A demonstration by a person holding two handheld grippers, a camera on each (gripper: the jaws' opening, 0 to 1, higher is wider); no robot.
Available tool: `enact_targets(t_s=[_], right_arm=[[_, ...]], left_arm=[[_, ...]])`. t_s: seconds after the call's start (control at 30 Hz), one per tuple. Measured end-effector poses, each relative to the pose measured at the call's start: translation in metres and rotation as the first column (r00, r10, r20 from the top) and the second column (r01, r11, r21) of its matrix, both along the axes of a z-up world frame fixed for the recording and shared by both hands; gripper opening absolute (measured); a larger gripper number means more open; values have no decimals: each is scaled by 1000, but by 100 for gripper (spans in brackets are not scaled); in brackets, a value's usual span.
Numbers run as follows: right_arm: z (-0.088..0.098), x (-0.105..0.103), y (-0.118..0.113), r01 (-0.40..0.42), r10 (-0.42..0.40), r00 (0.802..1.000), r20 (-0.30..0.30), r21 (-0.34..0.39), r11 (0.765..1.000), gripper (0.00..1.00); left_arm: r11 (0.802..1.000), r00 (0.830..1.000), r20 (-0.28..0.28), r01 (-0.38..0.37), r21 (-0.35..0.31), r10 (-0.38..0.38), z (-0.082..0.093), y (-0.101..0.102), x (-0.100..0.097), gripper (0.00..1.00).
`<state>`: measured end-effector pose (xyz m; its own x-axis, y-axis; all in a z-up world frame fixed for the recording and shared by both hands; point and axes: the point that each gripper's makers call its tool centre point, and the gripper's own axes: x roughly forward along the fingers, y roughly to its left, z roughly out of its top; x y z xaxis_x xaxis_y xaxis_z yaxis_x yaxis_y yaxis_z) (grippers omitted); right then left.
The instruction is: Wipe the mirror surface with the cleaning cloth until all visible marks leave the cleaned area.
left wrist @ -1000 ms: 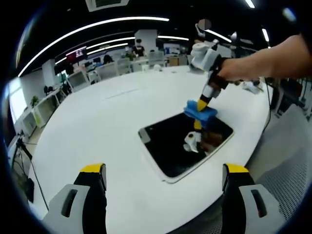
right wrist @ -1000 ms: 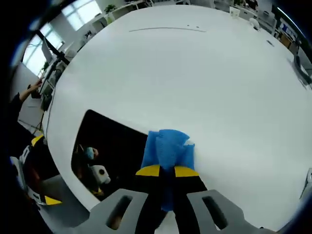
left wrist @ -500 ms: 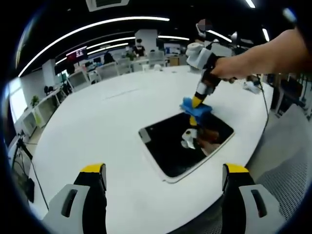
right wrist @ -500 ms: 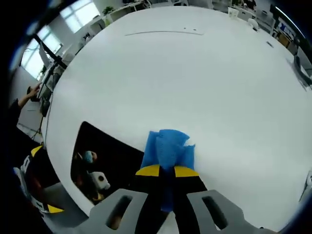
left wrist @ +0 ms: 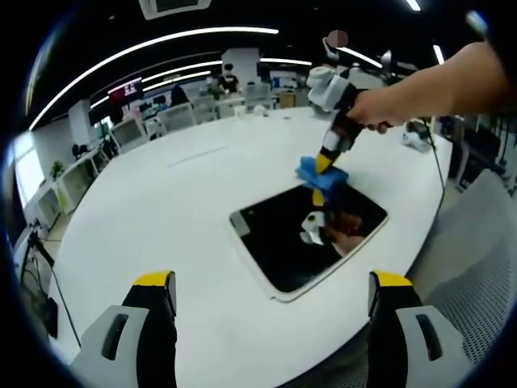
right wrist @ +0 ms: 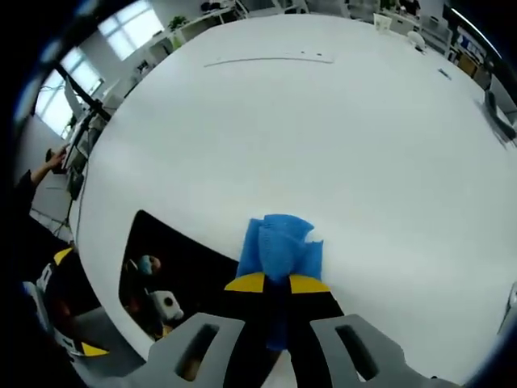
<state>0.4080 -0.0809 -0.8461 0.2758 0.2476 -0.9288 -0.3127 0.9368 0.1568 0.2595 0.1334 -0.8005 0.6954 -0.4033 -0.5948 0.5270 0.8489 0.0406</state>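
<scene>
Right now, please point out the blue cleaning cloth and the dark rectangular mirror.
blue cleaning cloth [right wrist: 279,242], right gripper view, middle of the bunched fabric.
dark rectangular mirror [left wrist: 279,246], left gripper view, bare glass surface.

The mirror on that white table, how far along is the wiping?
Done: the dark mirror shows no obvious marks, though these views are too coarse to be sure. In hand: the right claw is shut on the blue cloth, which sits at the mirror's far edge. Left: any passes over the rest. The left claw is open, away from the mirror.
</scene>
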Motion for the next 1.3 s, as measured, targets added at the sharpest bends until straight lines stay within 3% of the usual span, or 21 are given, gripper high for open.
enact_targets(t_s=[0.37,0.97,1.3], right_arm=[[34,4,-12,39,-41,999,31,53,998,3],[53,-25,-45,54,-57,997,51,53,997,3],[50,-33,-66,72,-74,996,46,51,996,3]], left_arm=[[1000,1000,4,3,7,-3,0,0,1,99],[1000,1000,6,6,-3,-6,0,-1,0,99],[1000,1000,8,-4,-10,4,3,0,-1,99]])
